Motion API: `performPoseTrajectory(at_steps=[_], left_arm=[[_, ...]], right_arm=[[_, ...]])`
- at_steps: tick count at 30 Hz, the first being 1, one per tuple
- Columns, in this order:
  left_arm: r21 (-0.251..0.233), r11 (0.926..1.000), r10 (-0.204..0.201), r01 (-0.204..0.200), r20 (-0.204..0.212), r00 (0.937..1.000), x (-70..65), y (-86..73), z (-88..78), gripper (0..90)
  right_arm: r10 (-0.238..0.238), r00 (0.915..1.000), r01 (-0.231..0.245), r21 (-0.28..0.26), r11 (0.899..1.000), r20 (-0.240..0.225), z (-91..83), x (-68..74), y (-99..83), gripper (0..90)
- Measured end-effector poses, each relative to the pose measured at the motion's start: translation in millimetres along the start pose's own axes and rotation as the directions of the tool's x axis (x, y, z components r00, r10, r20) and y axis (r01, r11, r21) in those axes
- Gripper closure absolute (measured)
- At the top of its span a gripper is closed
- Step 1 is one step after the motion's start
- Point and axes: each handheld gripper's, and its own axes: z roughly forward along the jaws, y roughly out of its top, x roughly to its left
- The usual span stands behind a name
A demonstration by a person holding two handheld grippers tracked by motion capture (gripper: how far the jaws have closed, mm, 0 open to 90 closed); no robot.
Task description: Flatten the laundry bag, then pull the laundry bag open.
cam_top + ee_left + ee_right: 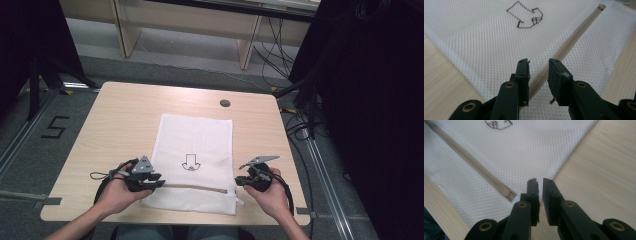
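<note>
Our two handheld tools are black: the left gripper [156, 183] and the right gripper [240, 181] each carry a grey three-cornered plate on top and trail a black cable that loops back past the wrist. In the gripper views, each has two squared black jaws with flat pads, hinged on arms set with brass-coloured round bushings. The left gripper's right-hand pad shows a pale scuff. Our forearms are bare, with no sleeves in sight.

Mesh bag [196, 150]: white woven cloth, perforated, matt.
Zipper [571, 37]: beige tape.
Table [120, 115]: pale wood-grain laminate, smooth.
Fingers [522, 72]: black matt plastic.
</note>
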Motion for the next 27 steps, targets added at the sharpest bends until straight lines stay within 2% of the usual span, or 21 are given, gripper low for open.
performPoseTrajectory(at_steps=[2,3,4,6,7,9,12,13,14,15,16,18,19,20,21,22,23,25,27], left_arm=[[-0.006,1.0000,0.000,0.000,-0.015,0.9999,-1.3,0.7,2.6,65.8],[-0.017,0.9998,-0.011,0.010,-0.013,0.9999,-2.0,0.5,4.6,65.0],[-0.011,0.9999,0.006,-0.007,-0.016,0.9999,-1.5,1.2,5.1,63.6],[-0.011,0.9999,0.008,-0.009,-0.013,0.9999,-2.0,1.1,7.2,61.1],[-0.018,0.9998,-0.001,0.001,-0.011,0.9999,-2.6,0.8,8.1,60.3],[-0.029,0.9995,-0.011,0.011,-0.009,0.9999,-2.7,-0.2,8.7,57.8],[-0.044,0.9986,-0.029,0.029,-0.008,0.9995,-2.3,-1.5,6.8,56.9],[-0.046,0.9987,-0.023,0.023,-0.009,0.9997,-1.4,-1.6,6.3,56.5],[-0.048,0.9982,-0.037,0.037,-0.006,0.9993,-1.5,-2.0,6.1,56.5],[-0.048,0.9979,-0.045,0.045,-0.007,0.9989,-1.7,-2.2,5.6,56.6],[-0.049,0.9980,-0.041,0.040,-0.007,0.9992,-1.2,-2.5,5.5,56.7],[-0.047,0.9976,-0.052,0.052,0.003,0.9987,-2.4,-2.1,5.7,57.2],[-0.047,0.9982,-0.037,0.037,0.003,0.9993,-2.1,-1.1,5.5,57.2],[-0.051,0.9980,-0.038,0.038,0.012,0.9992,-1.9,0.2,6.4,57.3],[-0.052,0.9980,-0.036,0.037,0.011,0.9993,-1.8,2.1,7.2,57.3],[-0.053,0.9979,-0.036,0.037,0.015,0.9992,-1.9,4.0,7.8,57.3],[-0.063,0.9964,-0.056,0.057,0.018,0.9983,-2.8,5.6,9.6,56.6],[-0.065,0.9967,-0.047,0.048,0.015,0.9988,-3.8,8.1,11.2,54.9],[-0.063,0.9974,-0.035,0.036,0.014,0.9993,-4.9,9.1,12.2,55.0]], right_arm=[[-0.001,1.0000,0.001,0.030,1.000,0.000,-0.9,-6.7,-3.6,83.0],[0.023,0.9997,-0.023,0.036,0.999,-0.009,-0.4,-7.4,-5.0,82.7],[0.010,0.9999,-0.010,0.034,0.999,-0.005,-0.9,-9.6,-5.4,82.4],[0.017,0.9998,-0.017,0.018,1.000,0.009,-1.0,-9.3,-5.4,80.8],[0.002,1.0000,-0.002,-0.005,1.000,0.004,-1.0,-8.6,-5.5,80.1],[0.000,0.9999,0.000,0.019,1.000,0.015,-5.5,-6.1,-4.6,78.2],[-0.013,0.9997,0.013,0.010,1.000,0.022,-5.3,-6.6,-5.0,75.8],[-0.003,0.9997,0.003,0.008,1.000,0.025,-4.6,-6.2,-4.5,75.0],[-0.003,0.9995,0.003,-0.002,1.000,0.030,-3.3,-6.1,-4.4,74.8],[-0.008,0.9998,0.008,0.025,1.000,0.018,-5.8,-5.1,-3.1,74.7],[-0.008,0.9998,0.008,0.026,1.000,0.019,-5.1,-4.4,-2.8,74.7],[0.007,0.9998,-0.007,0.005,1.000,0.021,-0.2,-2.8,-3.3,75.8],[-0.008,1.0000,0.008,0.028,1.000,0.000,-1.6,-2.6,-2.7,75.9],[0.014,0.9998,-0.014,0.025,1.000,-0.011,0.9,-0.7,-3.8,75.9],[-0.007,1.0000,0.007,0.049,0.999,0.003,0.6,-0.7,-4.1,76.9],[-0.006,0.9999,0.005,0.040,0.999,0.013,2.6,-0.1,-4.9,79.5],[-0.014,0.9998,0.013,0.049,0.999,0.016,2.0,0.0,-5.2,83.5],[-0.019,0.9995,0.018,0.045,0.999,0.025,1.7,-0.7,-5.3,90.0],[-0.002,0.9999,0.001,0.067,0.998,0.015,-1.2,1.3,-4.0,90.0]])
